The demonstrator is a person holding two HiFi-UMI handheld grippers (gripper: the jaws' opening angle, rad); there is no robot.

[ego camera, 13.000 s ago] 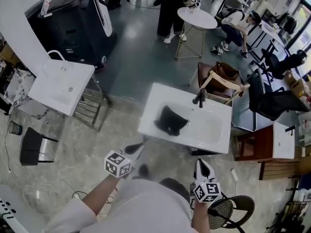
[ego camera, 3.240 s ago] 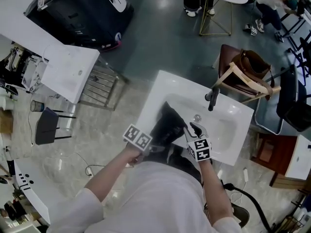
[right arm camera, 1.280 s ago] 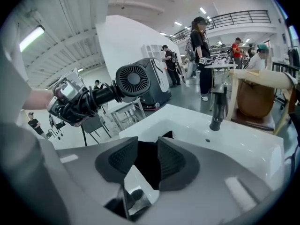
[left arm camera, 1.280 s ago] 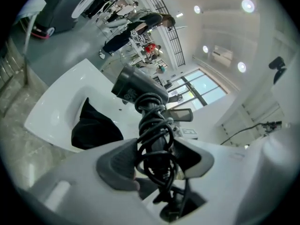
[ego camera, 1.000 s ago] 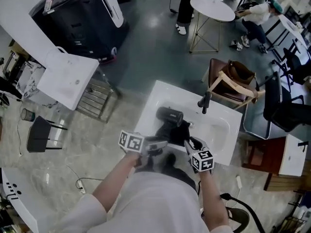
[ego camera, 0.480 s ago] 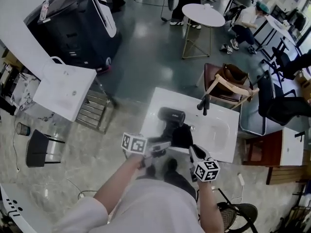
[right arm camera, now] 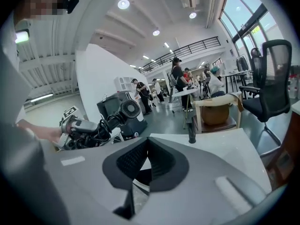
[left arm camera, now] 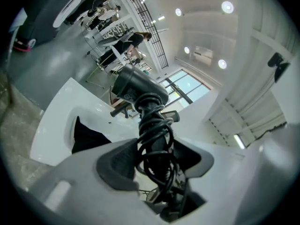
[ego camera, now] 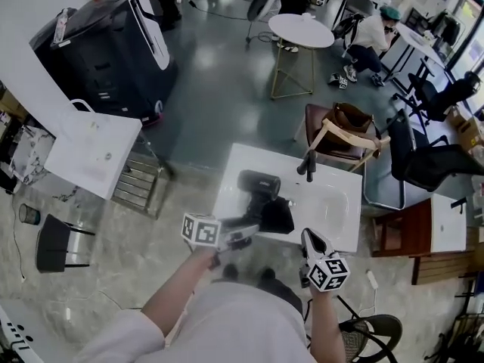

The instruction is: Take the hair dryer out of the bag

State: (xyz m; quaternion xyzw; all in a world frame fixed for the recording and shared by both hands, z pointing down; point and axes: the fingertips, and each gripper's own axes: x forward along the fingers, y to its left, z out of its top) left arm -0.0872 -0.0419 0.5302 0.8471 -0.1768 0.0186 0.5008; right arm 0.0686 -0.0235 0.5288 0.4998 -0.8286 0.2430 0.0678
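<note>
The black hair dryer [ego camera: 257, 184] hangs above the white sink [ego camera: 340, 218], clear of the black bag [ego camera: 277, 216] that lies slumped at the basin's near left edge. My left gripper [ego camera: 240, 233] is shut on the dryer's handle, where the cord [left arm camera: 157, 139] is wound; the left gripper view shows the dryer [left arm camera: 138, 86] rising from between the left gripper's [left arm camera: 157, 161] pads. My right gripper [ego camera: 310, 239] is drawn back from the sink's near edge. In its own view the right gripper [right arm camera: 147, 156] is shut with nothing in it, and the dryer [right arm camera: 127, 109] shows to the left.
A black faucet [ego camera: 308, 163] stands at the sink's far edge. Behind it is a wooden chair holding a brown bag [ego camera: 346, 119]. A second white basin stand [ego camera: 91, 144] and a black machine [ego camera: 106, 44] are to the left, a round table [ego camera: 302, 30] and several people beyond.
The right gripper has let go of the bag, closed and pulled back toward me. The bag has dropped onto the sink. The left gripper has lifted the dryer slightly.
</note>
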